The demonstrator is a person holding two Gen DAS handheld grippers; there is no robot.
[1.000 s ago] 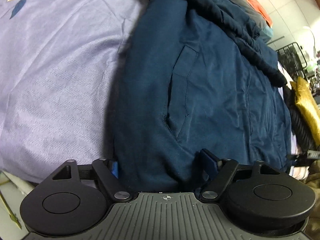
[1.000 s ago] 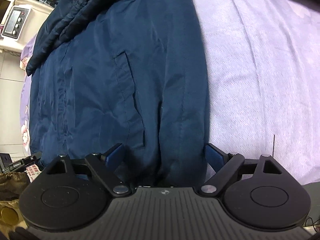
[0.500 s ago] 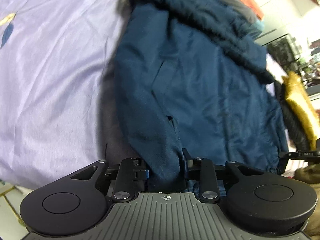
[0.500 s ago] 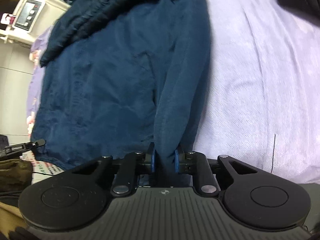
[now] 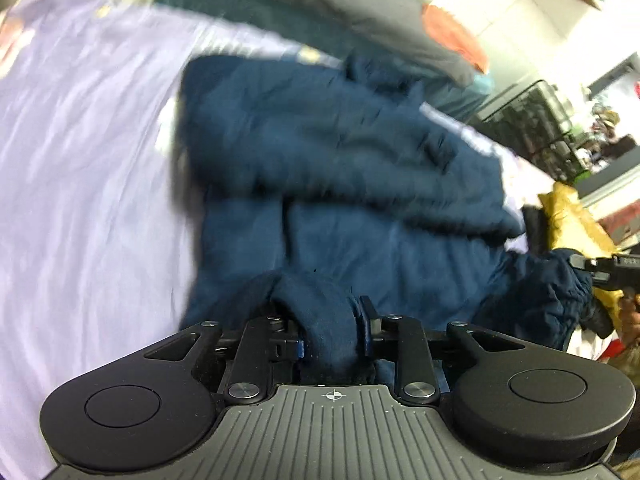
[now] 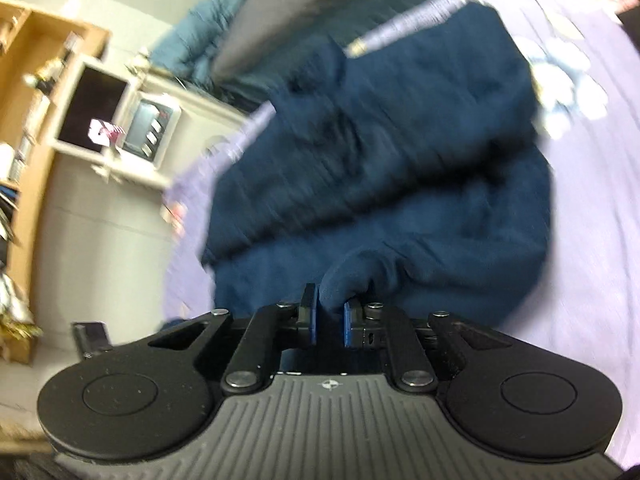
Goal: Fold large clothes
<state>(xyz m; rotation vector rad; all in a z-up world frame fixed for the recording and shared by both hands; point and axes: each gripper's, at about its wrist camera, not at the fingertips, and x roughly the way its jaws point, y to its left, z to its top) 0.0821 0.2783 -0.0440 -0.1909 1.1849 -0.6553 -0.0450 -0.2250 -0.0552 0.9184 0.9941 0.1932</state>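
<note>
L gripper [image 5: 330, 330] closing, R gripper [image 6: 329, 318] clamped, both on navy jacket [image 5: 320, 168] hem, apparently lifted off lilac sheet [image 5: 80, 160].

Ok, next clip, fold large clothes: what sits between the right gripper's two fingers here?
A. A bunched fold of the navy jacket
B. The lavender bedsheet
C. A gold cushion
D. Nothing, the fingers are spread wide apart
A. In the right wrist view the right gripper has its blue pads pressed on a bunched fold of the navy jacket, which rises from the lavender bedsheet toward the camera.
</note>
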